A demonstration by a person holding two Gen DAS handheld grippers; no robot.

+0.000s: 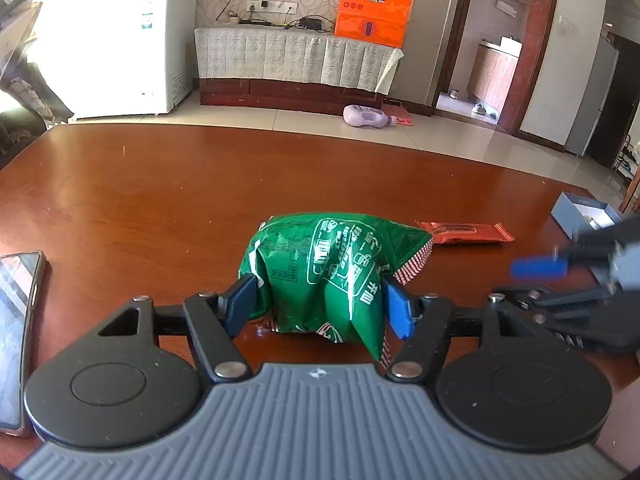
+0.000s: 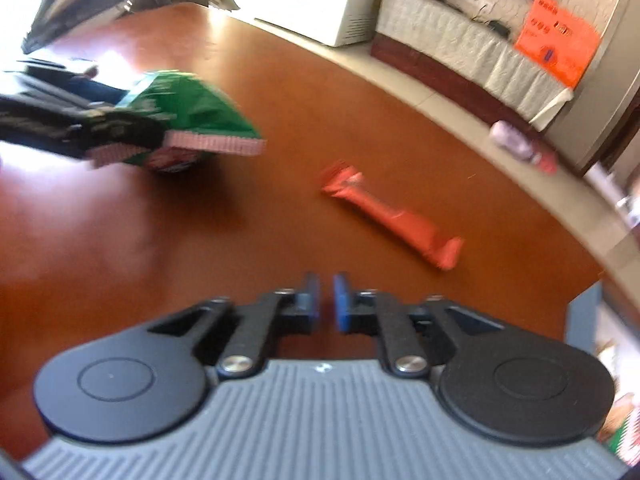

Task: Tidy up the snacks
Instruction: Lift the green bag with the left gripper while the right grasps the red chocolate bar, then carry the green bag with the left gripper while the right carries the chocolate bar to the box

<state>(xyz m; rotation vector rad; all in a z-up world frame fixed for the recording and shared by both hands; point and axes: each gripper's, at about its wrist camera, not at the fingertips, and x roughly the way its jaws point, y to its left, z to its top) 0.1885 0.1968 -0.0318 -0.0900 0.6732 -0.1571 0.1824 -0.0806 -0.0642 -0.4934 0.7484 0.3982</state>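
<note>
Green snack bag [image 1: 332,276] upright in left claw [image 1: 320,304] grip; right claw [image 2: 327,300] nearly clenched, empty.

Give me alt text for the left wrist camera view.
The left gripper clamps a crinkled green foil snack bag on a glossy brown wooden table. A flat orange wrapped snack bar lies behind it, and the blurred right gripper enters from the right.

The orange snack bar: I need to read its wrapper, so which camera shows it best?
The left wrist view: the orange snack bar is sharp there, though small and partly behind the green bag. The right wrist view shows it whole and larger, but blurred.
</note>
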